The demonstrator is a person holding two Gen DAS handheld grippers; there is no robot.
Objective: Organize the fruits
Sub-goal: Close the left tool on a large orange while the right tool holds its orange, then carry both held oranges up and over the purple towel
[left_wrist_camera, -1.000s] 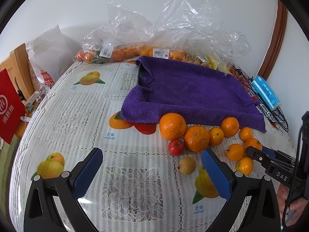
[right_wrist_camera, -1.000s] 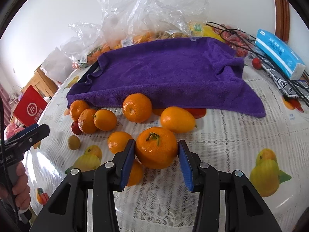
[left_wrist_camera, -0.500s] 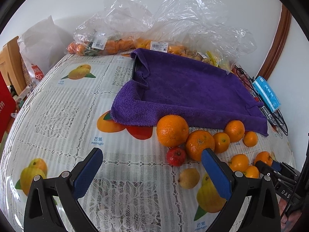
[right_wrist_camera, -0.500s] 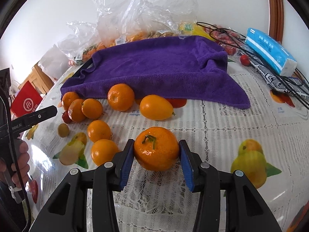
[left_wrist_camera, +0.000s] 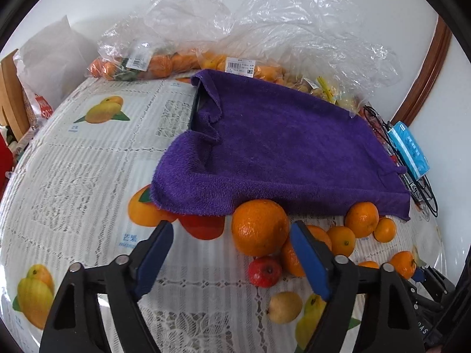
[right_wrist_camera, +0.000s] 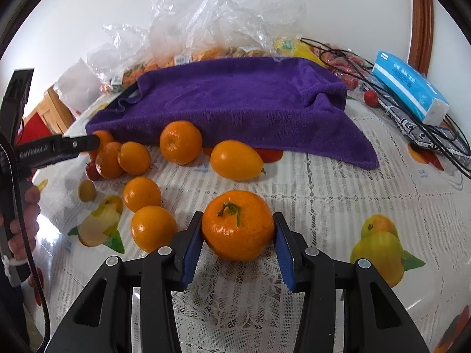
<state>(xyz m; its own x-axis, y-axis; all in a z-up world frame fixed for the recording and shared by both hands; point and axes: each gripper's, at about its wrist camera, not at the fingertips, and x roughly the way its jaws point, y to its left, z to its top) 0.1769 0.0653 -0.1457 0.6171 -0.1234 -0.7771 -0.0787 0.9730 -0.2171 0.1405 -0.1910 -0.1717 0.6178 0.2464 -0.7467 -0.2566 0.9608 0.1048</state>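
Observation:
My right gripper [right_wrist_camera: 238, 229] is shut on a stemmed orange tangerine [right_wrist_camera: 238, 225], held just above the tablecloth. Several oranges [right_wrist_camera: 180, 141] and an oval yellow-orange fruit [right_wrist_camera: 236, 160] lie in front of a purple towel [right_wrist_camera: 235, 103]. My left gripper [left_wrist_camera: 231, 253] is open and empty, its fingers close in front of a large orange [left_wrist_camera: 259, 231]. A small red fruit [left_wrist_camera: 264, 271] and a small yellow pear-like fruit [left_wrist_camera: 284, 306] lie beside it. The towel [left_wrist_camera: 279, 153] covers a dark tray.
Clear plastic bags of fruit [left_wrist_camera: 235, 44] stand behind the towel against the wall. A blue tissue pack [right_wrist_camera: 409, 88] and black cables [right_wrist_camera: 418, 129] lie at the right. The fruit-print tablecloth [left_wrist_camera: 73, 161] covers the table; its left edge drops off near a wooden chair [left_wrist_camera: 11, 94].
My left gripper has moved forward toward the large orange and the towel. My right gripper has drawn the tangerine back and right, away from the other fruit.

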